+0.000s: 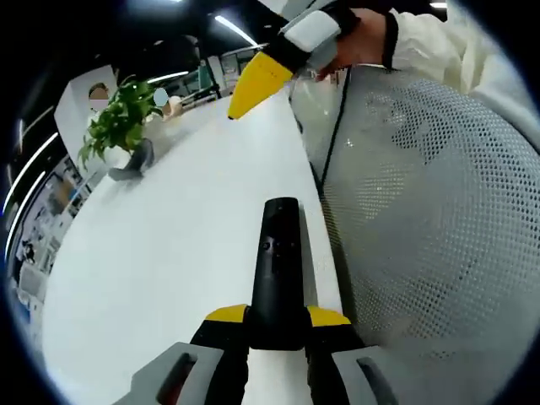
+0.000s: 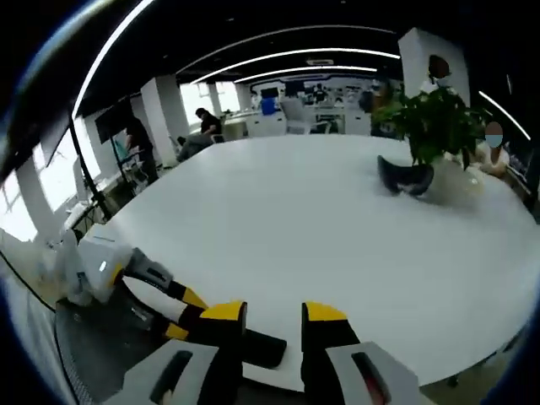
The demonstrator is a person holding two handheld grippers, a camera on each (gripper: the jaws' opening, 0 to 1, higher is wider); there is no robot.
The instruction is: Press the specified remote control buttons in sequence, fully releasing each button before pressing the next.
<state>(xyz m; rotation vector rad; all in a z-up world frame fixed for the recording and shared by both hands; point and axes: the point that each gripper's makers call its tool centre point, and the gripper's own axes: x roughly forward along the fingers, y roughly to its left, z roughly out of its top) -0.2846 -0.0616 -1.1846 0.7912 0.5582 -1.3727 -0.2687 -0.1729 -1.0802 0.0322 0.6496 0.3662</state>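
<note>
In the left gripper view, the left gripper [image 1: 277, 327] pinches the near end of a black remote control [image 1: 279, 268] between its yellow-tipped jaws. The remote points straight away from the camera, lying low over the white table [image 1: 160, 270] close to its edge; a few small buttons show on its upper face, too small to read. At the top of the view the right gripper [image 1: 257, 83] comes in, its yellow tip hanging over the table well beyond the remote and apart from it, held by a hand [image 1: 359, 40] in a pale sleeve. A white mesh chair back [image 1: 430, 219] stands just past the table edge on the right. Far across the table a green potted plant [image 1: 118, 122] stands with a dark object [image 1: 135, 164] beside it.

In the right gripper view, the right gripper [image 2: 274, 325] has its jaws spread, with nothing between them. Just beyond the left jaw lies the dark end of the remote [image 2: 263, 349], near the table edge, with the left gripper [image 2: 181, 319] reaching in from the left toward it. The broad table [image 2: 321, 228] stretches ahead, the plant [image 2: 434, 122] and dark object [image 2: 407, 179] sitting at its far right. People sit at the far side of the room.
</note>
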